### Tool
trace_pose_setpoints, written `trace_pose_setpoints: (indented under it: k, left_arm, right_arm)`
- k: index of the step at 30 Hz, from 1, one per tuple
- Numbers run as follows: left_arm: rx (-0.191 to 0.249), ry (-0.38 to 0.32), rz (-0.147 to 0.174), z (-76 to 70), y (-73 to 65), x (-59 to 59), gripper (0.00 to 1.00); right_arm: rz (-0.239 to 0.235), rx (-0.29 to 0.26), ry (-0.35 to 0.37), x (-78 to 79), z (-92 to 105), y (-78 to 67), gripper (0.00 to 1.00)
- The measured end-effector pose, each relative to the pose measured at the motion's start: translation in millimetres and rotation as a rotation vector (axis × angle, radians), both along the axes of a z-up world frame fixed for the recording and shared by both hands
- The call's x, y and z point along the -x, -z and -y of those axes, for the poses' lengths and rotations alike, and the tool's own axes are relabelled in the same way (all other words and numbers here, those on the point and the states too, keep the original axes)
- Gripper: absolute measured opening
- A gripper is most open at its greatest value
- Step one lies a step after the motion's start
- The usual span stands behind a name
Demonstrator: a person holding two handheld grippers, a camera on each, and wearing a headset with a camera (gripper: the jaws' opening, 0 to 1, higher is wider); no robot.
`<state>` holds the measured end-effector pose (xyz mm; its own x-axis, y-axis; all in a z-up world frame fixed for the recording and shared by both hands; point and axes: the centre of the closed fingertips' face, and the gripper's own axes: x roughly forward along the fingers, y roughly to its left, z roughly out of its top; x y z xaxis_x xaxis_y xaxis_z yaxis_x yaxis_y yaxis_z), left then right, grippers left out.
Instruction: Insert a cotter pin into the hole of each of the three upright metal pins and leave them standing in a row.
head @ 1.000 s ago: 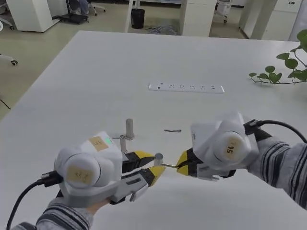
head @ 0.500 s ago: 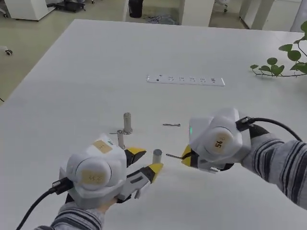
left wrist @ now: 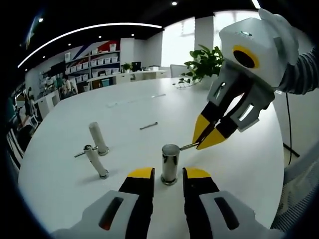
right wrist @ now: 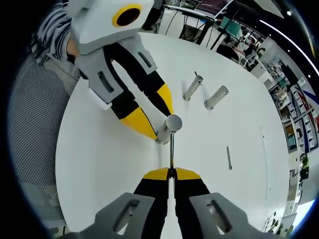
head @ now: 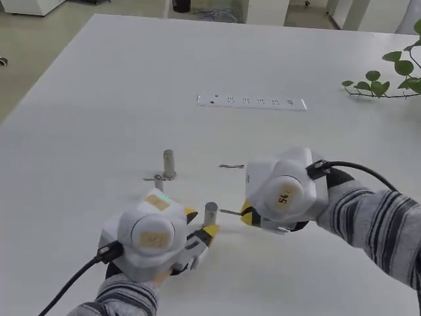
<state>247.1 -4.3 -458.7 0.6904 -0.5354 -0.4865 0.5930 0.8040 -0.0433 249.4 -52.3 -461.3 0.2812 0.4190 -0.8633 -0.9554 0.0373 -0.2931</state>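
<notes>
On the worktop (head: 99, 99), left gripper (head: 201, 221) jaws, spread, flank the metal pin (left wrist: 170, 159) to steady it; right gripper (right wrist: 171, 173) pinches the cotter pin (right wrist: 171, 149).

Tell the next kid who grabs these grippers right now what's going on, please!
Left gripper: jaws stand either side of the near metal pin, low down. I cannot tell whether they pinch it.
Right gripper: shut on the held cotter pin, its tip at the near metal pin's top. I cannot tell whether it is in the hole.
Done: the middle pin has the fitted cotter pin through it.
Left: finish the near one, then do the far pin, which shows no cotter pin. The spare cotter pin lies on the table beyond. All three pins stand upright.
</notes>
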Motion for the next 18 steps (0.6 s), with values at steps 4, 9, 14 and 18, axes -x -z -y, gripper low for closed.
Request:
trace_pose_setpoints:
  k: [4,9,14,18]
  left_arm:
    - [0.001,0.001,-0.004,3.9,2.9,-3.1,0.19]
    - [0.0,-0.007,-0.013,7.4,8.0,-6.2,0.18]
    - [0.007,-0.028,-0.019,7.6,11.1,-6.9,0.15]
    - [-0.004,-0.028,-0.005,8.4,10.6,-7.6,0.15]
  right_arm:
    - [0.004,0.001,-0.009,-0.7,-1.2,-0.3,0.0]
    - [0.009,0.003,-0.015,-2.0,-2.3,-2.5,0.0]
    - [0.012,0.013,-0.026,-1.0,-3.3,-3.0,0.0]
    - [0.014,0.019,-0.036,0.0,-5.3,-4.0,0.0]
